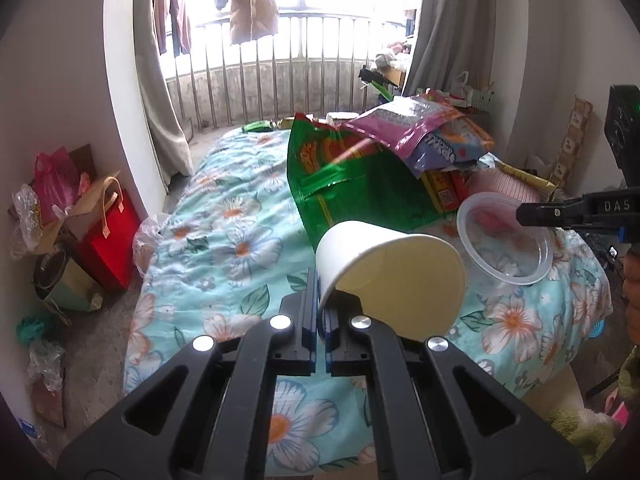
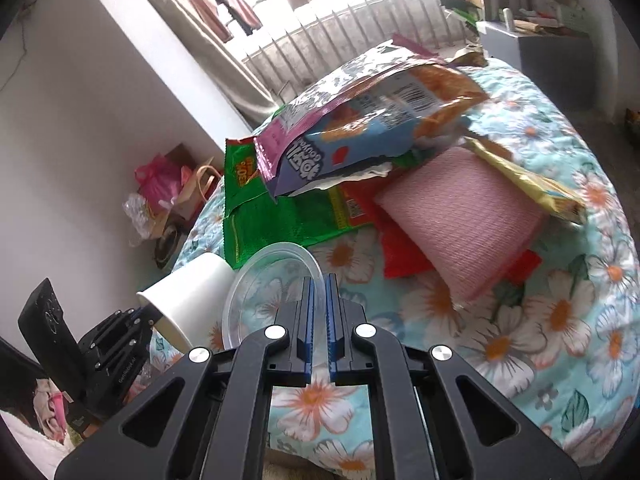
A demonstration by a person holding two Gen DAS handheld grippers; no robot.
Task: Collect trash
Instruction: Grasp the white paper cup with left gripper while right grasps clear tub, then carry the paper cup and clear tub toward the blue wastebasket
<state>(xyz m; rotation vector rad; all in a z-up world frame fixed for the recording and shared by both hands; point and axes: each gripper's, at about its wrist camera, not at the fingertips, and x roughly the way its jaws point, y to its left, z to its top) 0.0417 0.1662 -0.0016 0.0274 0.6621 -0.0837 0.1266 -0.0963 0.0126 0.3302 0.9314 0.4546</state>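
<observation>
My left gripper [image 1: 321, 296] is shut on the rim of a white paper cup [image 1: 384, 268], held tilted above the floral bedspread [image 1: 224, 240]; the cup also shows in the right wrist view [image 2: 192, 296]. My right gripper [image 2: 319, 300] is shut on the rim of a clear plastic cup [image 2: 272, 284], which also shows in the left wrist view [image 1: 504, 240]. Behind lie a green snack bag [image 1: 340, 176], a purple snack bag [image 1: 412, 128], a pink ribbed cup on its side [image 2: 460, 212], a red wrapper [image 2: 400, 252] and a yellow wrapper [image 2: 528, 180].
On the floor to the left stand a red gift bag [image 1: 112, 236], a pink plastic bag [image 1: 56, 180] and loose plastic wrap [image 1: 44, 360]. A balcony railing [image 1: 280, 72] and grey curtains [image 1: 160, 80] are behind the bed. A grey cabinet [image 2: 536, 56] stands at the far right.
</observation>
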